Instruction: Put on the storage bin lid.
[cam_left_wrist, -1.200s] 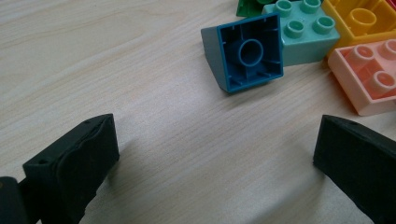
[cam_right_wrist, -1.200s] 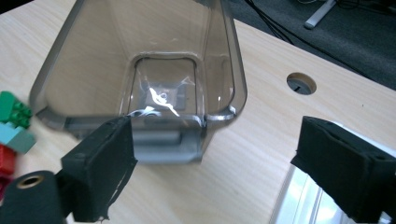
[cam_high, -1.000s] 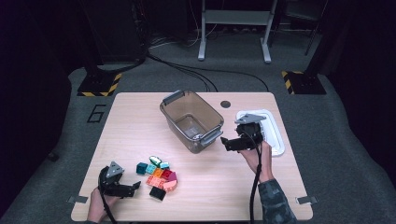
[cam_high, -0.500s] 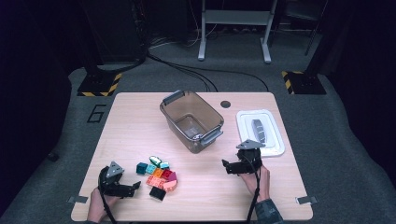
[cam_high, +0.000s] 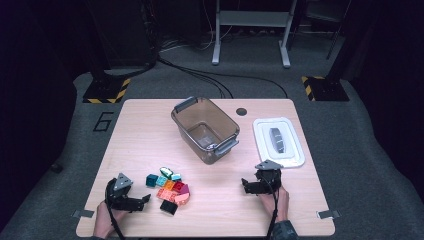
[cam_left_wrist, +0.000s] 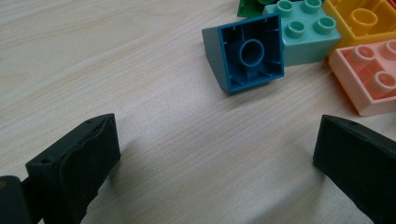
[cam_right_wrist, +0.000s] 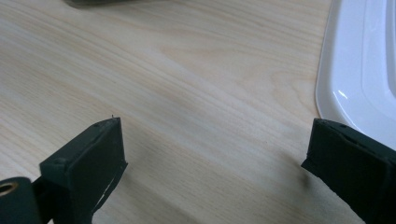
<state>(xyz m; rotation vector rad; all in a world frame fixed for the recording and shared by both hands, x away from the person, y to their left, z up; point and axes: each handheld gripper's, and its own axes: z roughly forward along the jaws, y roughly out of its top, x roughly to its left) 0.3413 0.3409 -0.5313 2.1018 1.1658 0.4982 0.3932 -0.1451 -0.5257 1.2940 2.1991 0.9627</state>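
jaws spread wide over bare wooden table (cam_right_wrist: 196, 93); a white lid (cam_right_wrist: 359, 70), probably, at right.

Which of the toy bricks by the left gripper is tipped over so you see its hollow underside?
The dark teal brick, nearest the left gripper. It lies on its side, hollow bottom facing the camera; the mint and pink bricks sit studs up.

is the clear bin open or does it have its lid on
Open. The clear bin has no lid on it, and its inside is exposed; the white lid lies flat on the table beside it.
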